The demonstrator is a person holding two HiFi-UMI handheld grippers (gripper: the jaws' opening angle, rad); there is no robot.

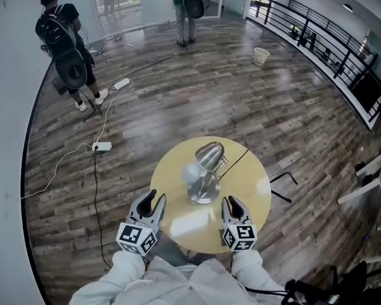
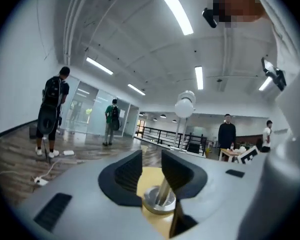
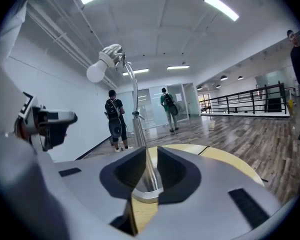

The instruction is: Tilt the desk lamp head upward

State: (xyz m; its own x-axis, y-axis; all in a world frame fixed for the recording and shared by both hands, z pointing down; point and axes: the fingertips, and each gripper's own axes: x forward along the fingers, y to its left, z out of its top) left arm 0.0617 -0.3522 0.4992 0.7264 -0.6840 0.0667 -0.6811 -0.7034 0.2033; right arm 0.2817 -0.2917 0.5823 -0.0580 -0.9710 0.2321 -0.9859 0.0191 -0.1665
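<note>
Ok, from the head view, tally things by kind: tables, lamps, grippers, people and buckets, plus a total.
Round table: 1
Desk lamp: 1
Grippers: 2, left gripper and right gripper
People: 2, one in black, one in green
Bucket: 1
Total: 7

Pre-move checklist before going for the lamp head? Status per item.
1. Left tongs empty, jaws apart: ok.
2. Right tongs empty, jaws apart: ok.
3. Desk lamp upright on the round table: ok.
4. Lamp base steadied by tongs: not ok, neither touches it.
5. Lamp head tilted up: not ok, bulb points downward.
6. Head will tilt freely: cannot tell.
</note>
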